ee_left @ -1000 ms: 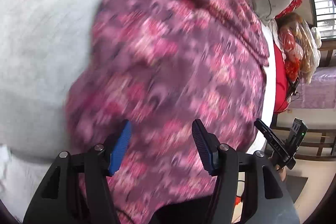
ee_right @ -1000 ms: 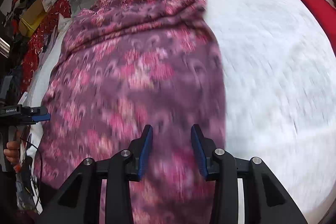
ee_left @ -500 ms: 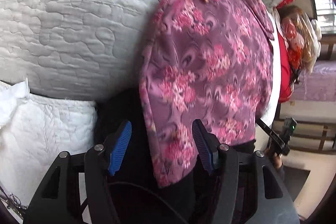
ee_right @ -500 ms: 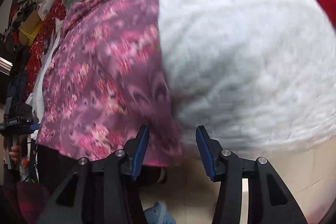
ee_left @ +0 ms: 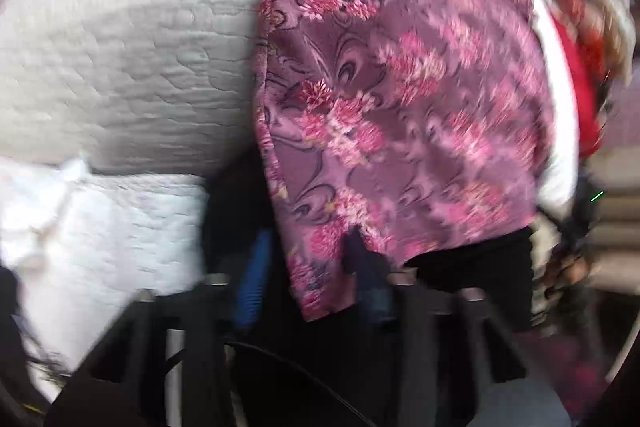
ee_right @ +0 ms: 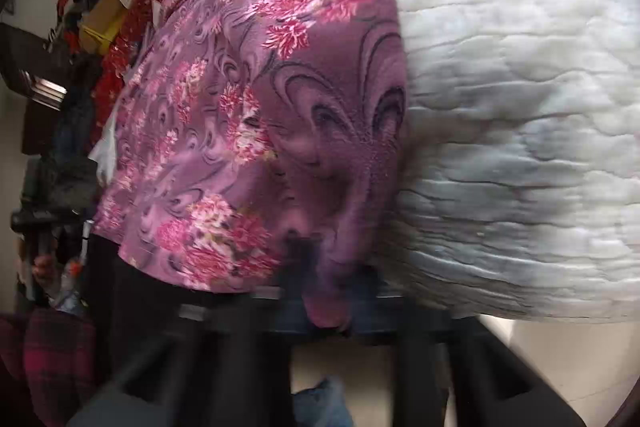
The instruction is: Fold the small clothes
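Here, the left wrist view shows the left hand-held gripper [ee_left: 306, 267] pointing steeply down at the near corner of the purple floral garment [ee_left: 400, 87]. Its jaws have just been closing with that corner hanging between them; blur hides whether the pads actually press the cloth, so can't tell if it's pinched. White quilted bed cover [ee_left: 120, 47] lies to the gripper's left, w/ a lower white quilted fold [ee_left: 120, 219] below it.

Only the right wrist view shows the other corner: the right hand-held gripper [ee_right: 328, 291] has just closed, jaws pressed together on the garment's [ee_right: 260, 107] bunched near-right corner, a fold of fabric sticking out between the fingers. Bed cover [ee_right: 520, 87] sits to this gripper's right. It's tilted down, less steeply than the left. Far left there, a hand [ee_right: 42, 265] is on a dark tool, prob. the other gripper, too blurred to confirm.
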{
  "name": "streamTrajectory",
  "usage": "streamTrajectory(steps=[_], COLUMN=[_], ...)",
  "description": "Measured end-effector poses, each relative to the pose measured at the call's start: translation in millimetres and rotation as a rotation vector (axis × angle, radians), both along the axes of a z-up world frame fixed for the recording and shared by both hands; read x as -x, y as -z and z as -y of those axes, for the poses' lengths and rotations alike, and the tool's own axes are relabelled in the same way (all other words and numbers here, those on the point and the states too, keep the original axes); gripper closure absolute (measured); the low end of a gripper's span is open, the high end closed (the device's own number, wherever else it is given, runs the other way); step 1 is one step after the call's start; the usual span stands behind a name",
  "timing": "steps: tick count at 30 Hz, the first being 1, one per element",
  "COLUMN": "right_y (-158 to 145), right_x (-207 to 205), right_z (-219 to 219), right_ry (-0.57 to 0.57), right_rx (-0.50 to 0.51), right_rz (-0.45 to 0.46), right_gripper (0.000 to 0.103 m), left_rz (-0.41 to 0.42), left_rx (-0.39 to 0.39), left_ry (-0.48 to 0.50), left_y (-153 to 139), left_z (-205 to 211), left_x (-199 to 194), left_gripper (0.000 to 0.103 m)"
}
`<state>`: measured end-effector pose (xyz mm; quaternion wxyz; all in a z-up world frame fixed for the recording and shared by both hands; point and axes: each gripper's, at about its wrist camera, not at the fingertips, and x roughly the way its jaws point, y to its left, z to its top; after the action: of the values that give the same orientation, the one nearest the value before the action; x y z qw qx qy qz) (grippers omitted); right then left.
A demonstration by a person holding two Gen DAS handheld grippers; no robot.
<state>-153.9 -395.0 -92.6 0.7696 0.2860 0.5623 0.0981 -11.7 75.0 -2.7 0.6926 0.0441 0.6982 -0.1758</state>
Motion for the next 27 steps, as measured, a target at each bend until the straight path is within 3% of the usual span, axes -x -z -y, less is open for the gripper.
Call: streamTrajectory(steps=[1,5,10,16,27], right_y=[-3,-31,-72,-113,-149], right_x=[0,4,10,1,-63], right_z=[-2,-9,-6,1,28], right_ry=[-0.011,-0.064,-0.045,0.044,0.204], right_rx=[0.003,-0.017,-0.112,-0.252,-0.380], right_rz=[0.020,0.099,0.214,0.365,0.499], right_gripper=[0.099,0.099,0.099,0.099,0.099], left_rz=[0.004,-0.054,-0.090,-0.077,0.045], left_rx=[0.022,0.213,0.488,0.616,0.765], left_ry=[0.019,-0.011,-0.124,-0.201,-0.320], left_y=[-5,-17,-32,-41,-60], left_z=[1,-4,-14,-15,-26], left_x=[3,1,-17,-34,-99], left_gripper=[0.097,0.099,0.099,0.099,0.099])
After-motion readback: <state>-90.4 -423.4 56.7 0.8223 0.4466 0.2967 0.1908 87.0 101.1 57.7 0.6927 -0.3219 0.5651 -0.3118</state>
